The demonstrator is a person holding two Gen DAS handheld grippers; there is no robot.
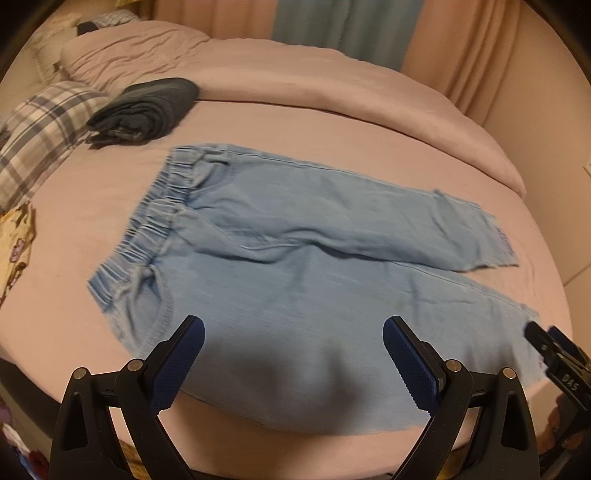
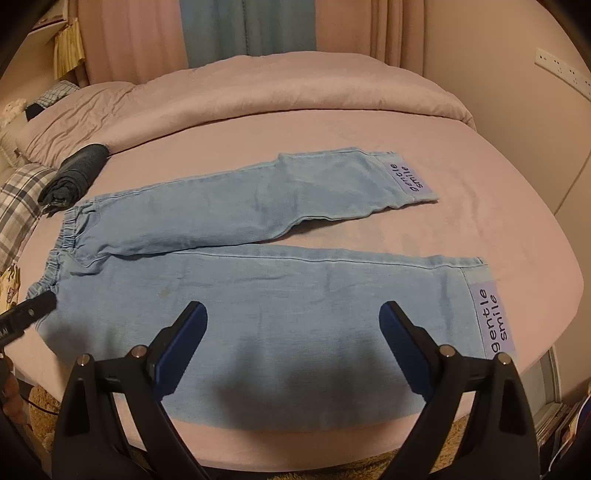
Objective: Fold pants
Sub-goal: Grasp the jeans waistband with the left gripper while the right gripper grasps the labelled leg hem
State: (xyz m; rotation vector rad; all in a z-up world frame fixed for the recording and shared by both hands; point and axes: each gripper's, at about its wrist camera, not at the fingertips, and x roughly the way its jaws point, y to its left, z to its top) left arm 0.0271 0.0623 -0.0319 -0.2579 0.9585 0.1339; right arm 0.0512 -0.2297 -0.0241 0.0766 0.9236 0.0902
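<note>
Pale blue denim pants (image 1: 295, 258) spread flat across the pink sheet of the bed (image 1: 369, 122), elastic waistband to the left, both legs running to the right, far leg angled away from the near one so a wedge of sheet shows between the cuffs. Lilac "gentle smile" patches (image 2: 493, 317) at both hems. Left claw (image 1: 293, 354) spread wide, empty, hovering over the near leg below the waistband. Right claw (image 2: 291, 339) likewise spread wide, pinching nothing, above the near leg toward the cuff. Dark folded garment (image 1: 147, 109) beyond the waistband, apart from the pants, beside a plaid pillow (image 1: 40, 140). Rumpled pink duvet (image 2: 258, 88) along the far side, curtains (image 2: 247, 27) behind.
</note>
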